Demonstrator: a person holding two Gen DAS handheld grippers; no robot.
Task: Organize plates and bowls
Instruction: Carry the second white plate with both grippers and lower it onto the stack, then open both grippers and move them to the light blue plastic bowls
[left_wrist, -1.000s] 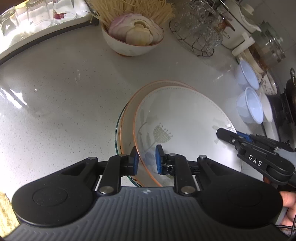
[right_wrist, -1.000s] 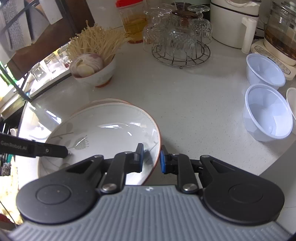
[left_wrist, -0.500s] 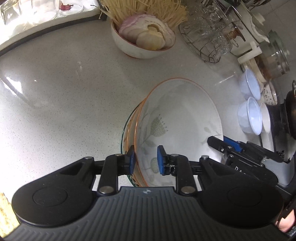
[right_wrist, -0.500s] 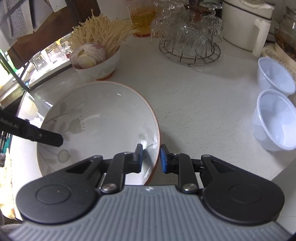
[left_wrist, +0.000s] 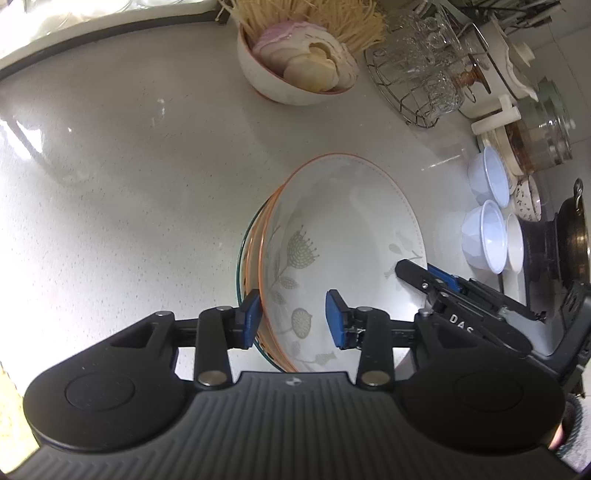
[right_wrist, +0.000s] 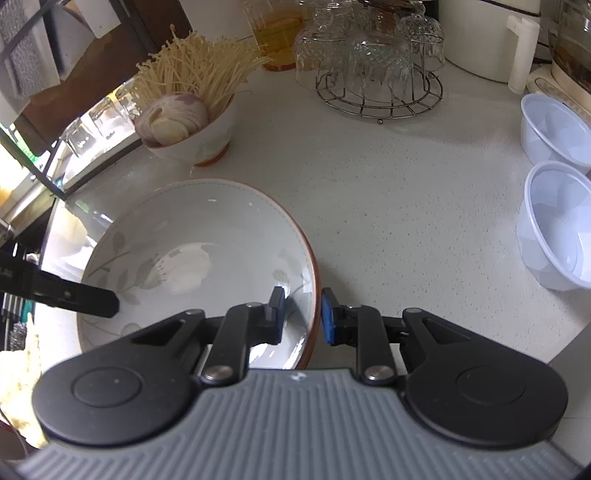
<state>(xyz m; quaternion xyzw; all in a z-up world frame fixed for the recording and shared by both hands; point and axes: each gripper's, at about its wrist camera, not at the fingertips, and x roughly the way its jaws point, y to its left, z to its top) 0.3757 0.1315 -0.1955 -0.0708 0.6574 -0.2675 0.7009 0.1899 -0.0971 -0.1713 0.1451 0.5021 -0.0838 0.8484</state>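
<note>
left wrist: white floral bowl (left_wrist: 343, 236), orange rim, nested on others.

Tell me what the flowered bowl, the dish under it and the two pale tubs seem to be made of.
Flowered bowl: glazed ceramic, judging by the glossy highlights, printed flowers and orange rim.
Dish beneath: probably glass; only a greenish see-through edge shows.
Two pale tubs: likely thin plastic, translucent bluish-white with faceted walls.
</note>
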